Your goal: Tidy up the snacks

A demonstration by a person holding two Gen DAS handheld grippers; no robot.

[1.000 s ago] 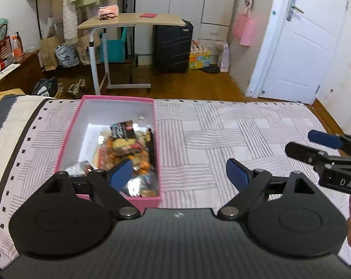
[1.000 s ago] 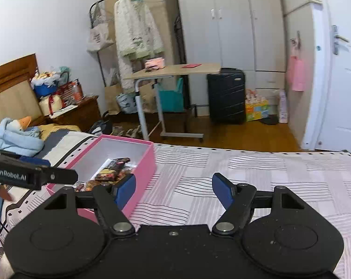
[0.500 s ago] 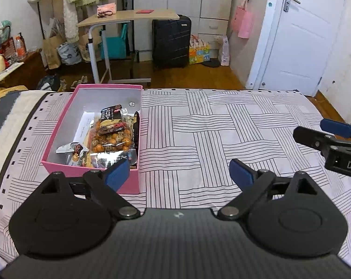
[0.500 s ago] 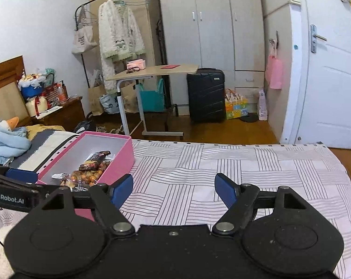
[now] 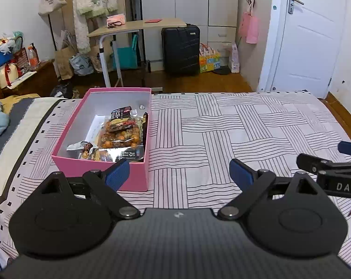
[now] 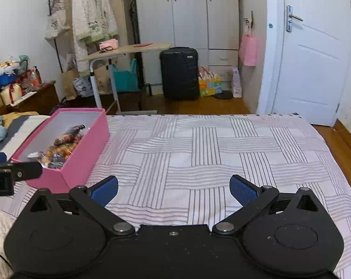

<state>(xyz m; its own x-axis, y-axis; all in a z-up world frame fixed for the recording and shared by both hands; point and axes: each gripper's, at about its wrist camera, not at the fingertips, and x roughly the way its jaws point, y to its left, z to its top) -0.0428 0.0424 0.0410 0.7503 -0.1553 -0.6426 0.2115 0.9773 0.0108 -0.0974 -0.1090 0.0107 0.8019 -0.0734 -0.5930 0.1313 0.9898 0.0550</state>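
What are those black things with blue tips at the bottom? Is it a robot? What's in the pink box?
No robot here. A person holds a grabbing tool in each hand, and each tool carries a camera looking out along its two blue-tipped fingers. One picture comes from the left tool, the other from the right tool. Both look over a bed with a striped cover. On it sits an open pink box with snack packets inside. Neither tool holds anything: the left one is open and the right one's jaws are opening, with nothing between them.
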